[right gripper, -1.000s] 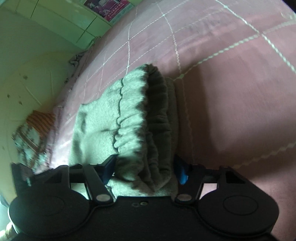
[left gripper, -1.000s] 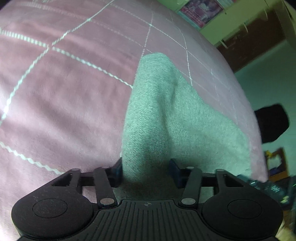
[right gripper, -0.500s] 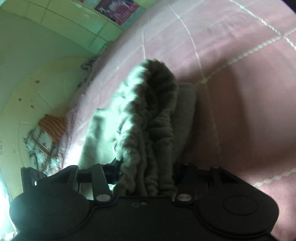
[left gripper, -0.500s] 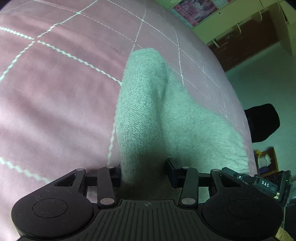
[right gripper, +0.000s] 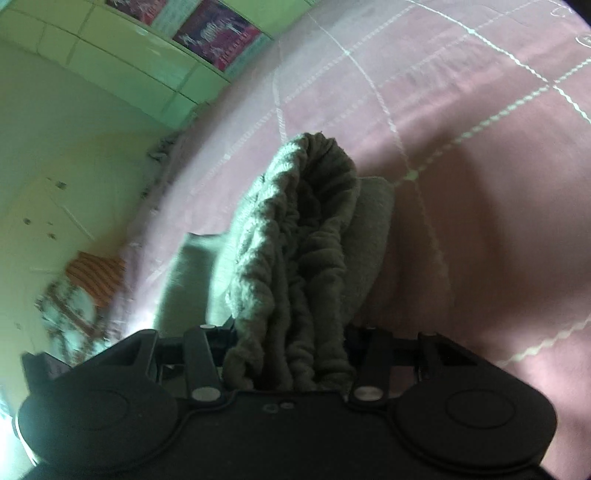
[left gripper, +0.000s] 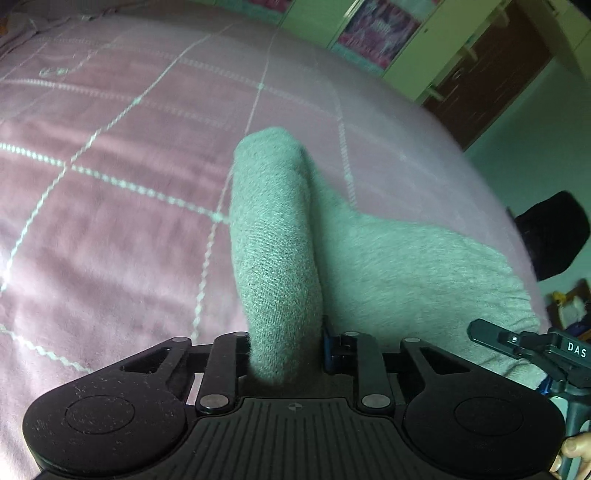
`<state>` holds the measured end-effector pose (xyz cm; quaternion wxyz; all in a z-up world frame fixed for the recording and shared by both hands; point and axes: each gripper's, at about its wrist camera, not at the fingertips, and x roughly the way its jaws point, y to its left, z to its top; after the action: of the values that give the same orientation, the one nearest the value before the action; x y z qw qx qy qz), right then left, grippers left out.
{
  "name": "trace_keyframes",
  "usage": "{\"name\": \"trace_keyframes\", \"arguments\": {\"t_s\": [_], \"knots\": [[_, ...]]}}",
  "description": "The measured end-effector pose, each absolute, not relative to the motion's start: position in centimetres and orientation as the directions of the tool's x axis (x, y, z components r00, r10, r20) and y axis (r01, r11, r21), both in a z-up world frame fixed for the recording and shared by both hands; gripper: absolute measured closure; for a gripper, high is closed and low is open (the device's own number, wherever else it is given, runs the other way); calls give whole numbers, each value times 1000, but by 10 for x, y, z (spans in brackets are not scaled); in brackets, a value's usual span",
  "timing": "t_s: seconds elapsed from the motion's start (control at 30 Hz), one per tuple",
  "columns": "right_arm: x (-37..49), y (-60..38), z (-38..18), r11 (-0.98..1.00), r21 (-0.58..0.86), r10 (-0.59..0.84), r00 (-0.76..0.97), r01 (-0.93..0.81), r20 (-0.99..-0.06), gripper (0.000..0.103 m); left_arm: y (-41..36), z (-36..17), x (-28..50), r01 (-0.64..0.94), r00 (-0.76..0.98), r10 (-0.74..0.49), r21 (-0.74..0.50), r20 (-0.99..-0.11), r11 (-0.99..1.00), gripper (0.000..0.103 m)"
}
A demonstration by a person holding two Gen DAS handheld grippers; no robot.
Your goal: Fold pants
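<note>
The grey knit pants [left gripper: 280,258], lying on the pink quilted bed [left gripper: 110,221], are pinched as the left gripper [left gripper: 286,350] has just closed onto a raised fold; the gathered waistband [right gripper: 295,266] is clamped in the right gripper [right gripper: 288,354]. Both ends are now secured, so a lift-and-fold appears to be under way.

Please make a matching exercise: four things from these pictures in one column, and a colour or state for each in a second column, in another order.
1. left tongs
2. right tongs
3. bedspread
4. posters

a. pink with pale stitched lines
b. shut on the gathered waistband
c. on the green wall
d. shut on a smooth fold of the grey pants

Pairs: 1-d, 2-b, 3-a, 4-c
</note>
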<state>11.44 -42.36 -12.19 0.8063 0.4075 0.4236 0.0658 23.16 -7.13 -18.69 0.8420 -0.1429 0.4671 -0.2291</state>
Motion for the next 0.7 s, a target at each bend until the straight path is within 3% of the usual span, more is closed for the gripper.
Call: {"name": "trace_keyframes", "arguments": {"t_s": [0.37, 0.7], "knots": [[148, -427, -48, 665, 744, 491, 714, 64, -500, 56, -65, -105, 268, 283, 579, -565, -505, -588, 815, 79], [217, -455, -20, 688, 726, 475, 752, 6, -457, 56, -95, -70, 342, 290, 640, -537, -475, -549, 831, 79]]}}
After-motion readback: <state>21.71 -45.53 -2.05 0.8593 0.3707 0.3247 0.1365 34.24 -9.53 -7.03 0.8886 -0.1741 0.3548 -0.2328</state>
